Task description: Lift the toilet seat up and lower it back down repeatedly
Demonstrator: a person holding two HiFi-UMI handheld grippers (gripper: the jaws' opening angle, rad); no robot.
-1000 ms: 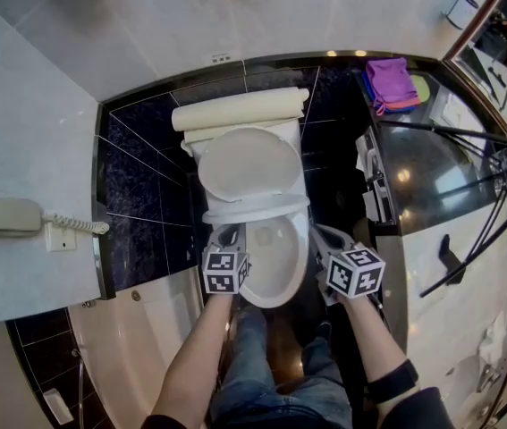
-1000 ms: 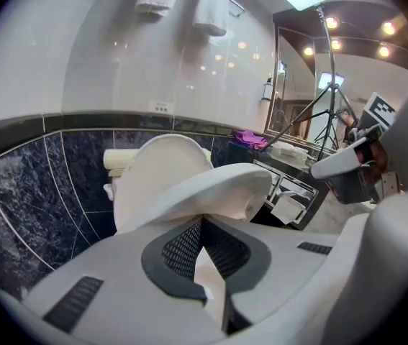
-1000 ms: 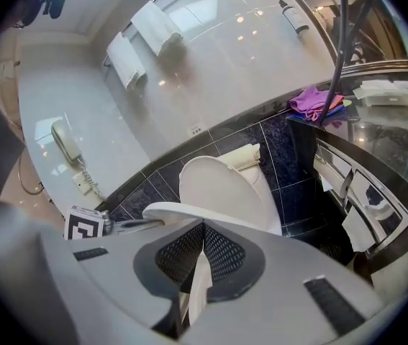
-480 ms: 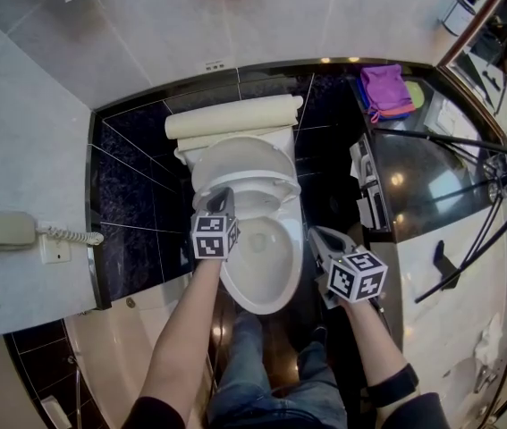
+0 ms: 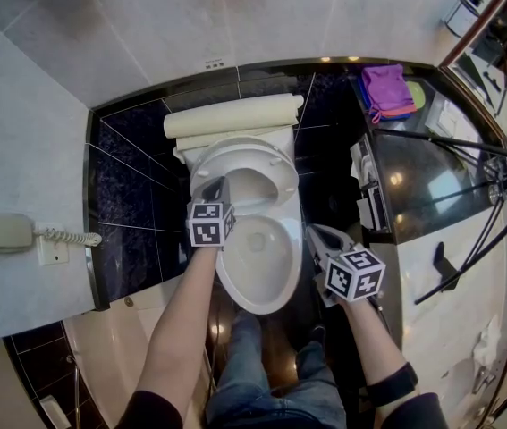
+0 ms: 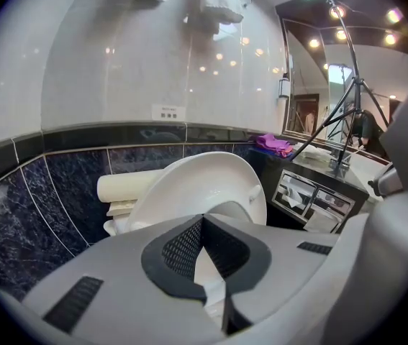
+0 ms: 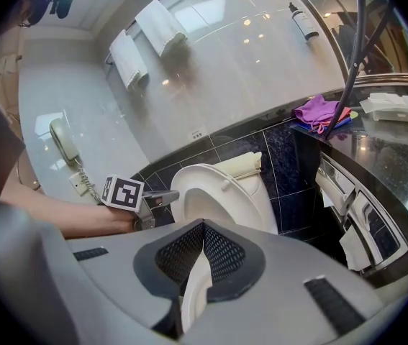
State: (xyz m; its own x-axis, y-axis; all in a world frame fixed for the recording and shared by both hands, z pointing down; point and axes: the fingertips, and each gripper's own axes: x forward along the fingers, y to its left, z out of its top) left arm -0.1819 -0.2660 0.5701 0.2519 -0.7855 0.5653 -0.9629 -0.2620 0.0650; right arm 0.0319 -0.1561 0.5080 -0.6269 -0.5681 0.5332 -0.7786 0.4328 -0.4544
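Since the earlier frames the left gripper (image 5: 215, 189) has gone from the bowl's front-left rim back toward the tank, and the white oval plastic toilet seat (image 5: 235, 153) now stands steeply raised at the bowl's back. Its jaws are closed together, clamping nothing, tip at the seat's left edge, so it is the nearer hand to draw the seat down about its crosswise hinge. The white ceramic toilet bowl (image 5: 257, 271) lies uncovered, nothing visible inside, and the right gripper (image 5: 317, 236), jaws likewise closed and empty, hangs beside its right rim.
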